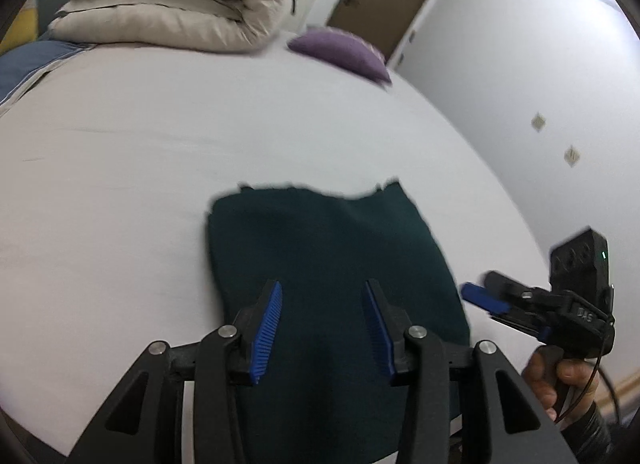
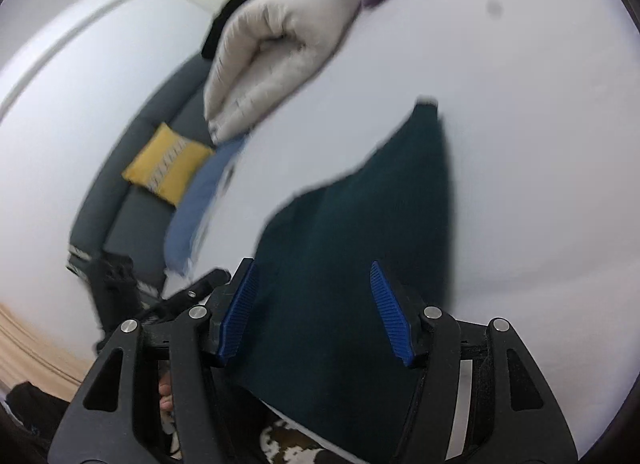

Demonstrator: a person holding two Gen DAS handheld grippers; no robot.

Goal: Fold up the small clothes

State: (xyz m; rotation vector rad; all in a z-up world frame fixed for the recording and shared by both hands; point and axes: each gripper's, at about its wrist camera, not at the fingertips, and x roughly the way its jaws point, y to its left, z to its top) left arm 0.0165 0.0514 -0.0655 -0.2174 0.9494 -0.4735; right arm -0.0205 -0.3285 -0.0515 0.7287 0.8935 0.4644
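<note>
Both tongs, left (image 1: pixel 322 328) and right (image 2: pixel 316 312), gape empty over the cloth (image 1: pixel 332 256) on the bed (image 1: pixel 120 168); next, grip its near edge.

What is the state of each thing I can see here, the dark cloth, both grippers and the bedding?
Dark green knit garment: lying flat on white bed sheet, ungripped.
Left gripper: open, above garment.
Right gripper: open, above garment.
Beige duvet: folded, rolled.
Purple cushion: resting on bed.
</note>
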